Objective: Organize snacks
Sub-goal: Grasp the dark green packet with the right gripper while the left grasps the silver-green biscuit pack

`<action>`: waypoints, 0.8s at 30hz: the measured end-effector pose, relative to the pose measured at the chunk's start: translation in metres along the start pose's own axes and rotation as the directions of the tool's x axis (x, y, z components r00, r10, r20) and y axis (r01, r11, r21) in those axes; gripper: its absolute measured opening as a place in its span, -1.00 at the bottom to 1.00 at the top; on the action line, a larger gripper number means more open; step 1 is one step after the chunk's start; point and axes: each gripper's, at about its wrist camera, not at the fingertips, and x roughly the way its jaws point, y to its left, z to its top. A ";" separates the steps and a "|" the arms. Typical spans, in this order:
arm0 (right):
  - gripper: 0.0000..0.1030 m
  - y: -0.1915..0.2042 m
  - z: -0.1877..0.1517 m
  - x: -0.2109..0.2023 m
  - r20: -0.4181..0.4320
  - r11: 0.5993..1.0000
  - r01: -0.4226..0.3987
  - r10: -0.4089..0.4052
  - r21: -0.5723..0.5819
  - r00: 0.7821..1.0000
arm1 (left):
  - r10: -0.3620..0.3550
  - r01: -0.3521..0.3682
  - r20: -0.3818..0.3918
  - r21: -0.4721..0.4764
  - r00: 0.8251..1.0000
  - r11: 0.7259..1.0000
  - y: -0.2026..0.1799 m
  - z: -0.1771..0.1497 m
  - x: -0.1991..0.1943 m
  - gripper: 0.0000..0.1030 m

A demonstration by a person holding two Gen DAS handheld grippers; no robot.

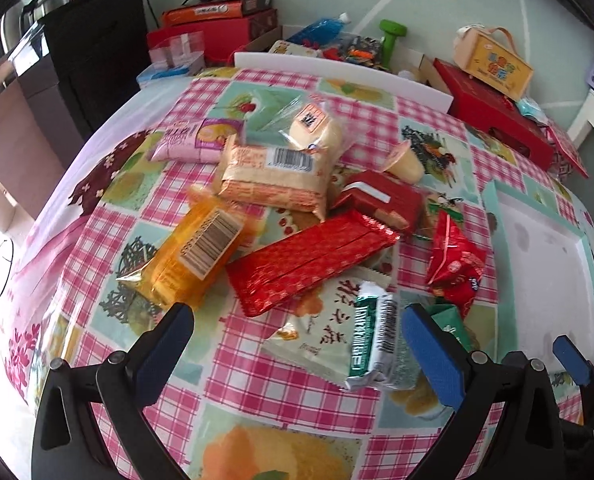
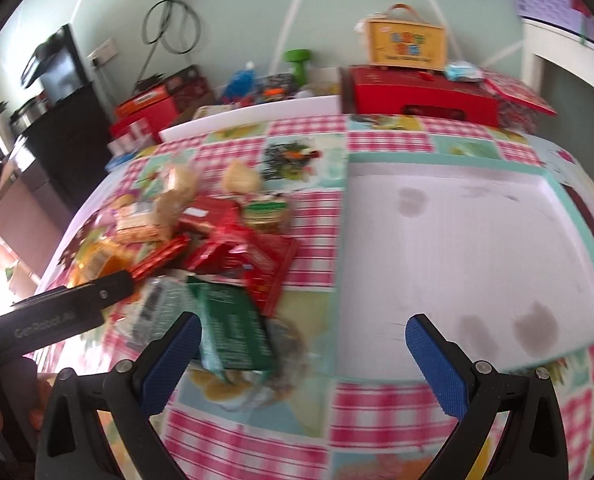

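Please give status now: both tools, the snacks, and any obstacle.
Left tool open, empty. Right tool open, empty. Snack pile on tablecloth; white tray empty. Green packet nearest right tool; nothing blocking.

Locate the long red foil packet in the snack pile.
In the left wrist view the long red foil packet lies mid-pile, between the orange packet and the red bag.

Bright daylight floods in from the left edge, blowing out that side in both views, while fisheye curvature bends the table (image 1: 281, 396) edges and motion blur smears the right wrist view.
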 end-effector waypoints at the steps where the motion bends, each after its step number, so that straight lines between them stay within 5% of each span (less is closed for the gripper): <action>1: 1.00 0.005 0.001 0.003 -0.007 1.000 -0.008 0.008 -0.012 1.000 | -0.006 0.006 -0.007 -0.005 1.000 1.000 0.001 0.000 0.001 1.00; 10: 0.84 0.027 -0.002 0.022 -0.064 0.994 -0.084 0.080 -0.066 0.995 | -0.095 0.094 -0.045 -0.030 0.994 0.995 -0.003 0.003 0.006 0.96; 24: 0.11 0.023 -0.006 0.053 -0.173 0.985 -0.173 0.171 0.003 0.970 | -0.198 0.210 -0.157 0.058 0.967 0.976 -0.044 -0.004 0.028 -0.05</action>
